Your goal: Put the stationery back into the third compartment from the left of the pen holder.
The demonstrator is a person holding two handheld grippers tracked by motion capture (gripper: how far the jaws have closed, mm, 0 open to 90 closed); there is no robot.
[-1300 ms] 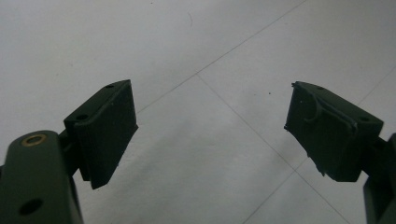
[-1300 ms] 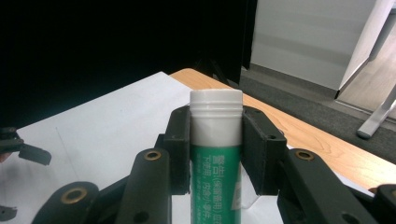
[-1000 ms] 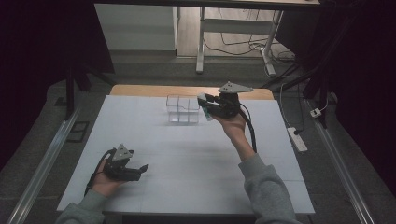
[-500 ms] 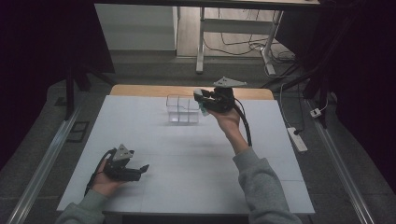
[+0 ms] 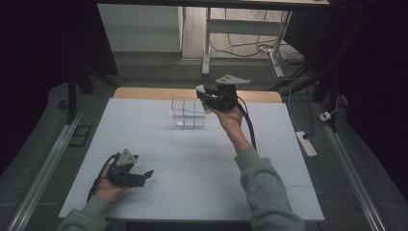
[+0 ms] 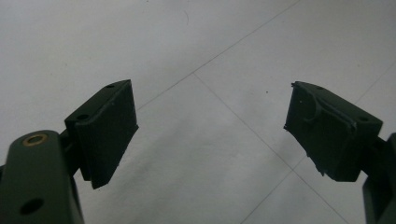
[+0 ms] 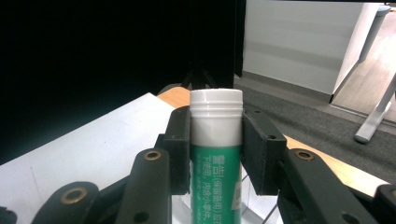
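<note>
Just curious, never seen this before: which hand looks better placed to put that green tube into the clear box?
Probably the right. Its claw already grips the green tube just beside the clear box. The left claw rests open and empty, nearer the table's front edge.

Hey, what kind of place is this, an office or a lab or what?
Probably a lab or test room set up for recording: a white-covered table in a dim room, desk legs with loose cables behind it, a power strip on the grey floor, and hand-held grippers in use.

Green tube (image 7: 215, 163): white Chinese print, "警告" legible.
</note>
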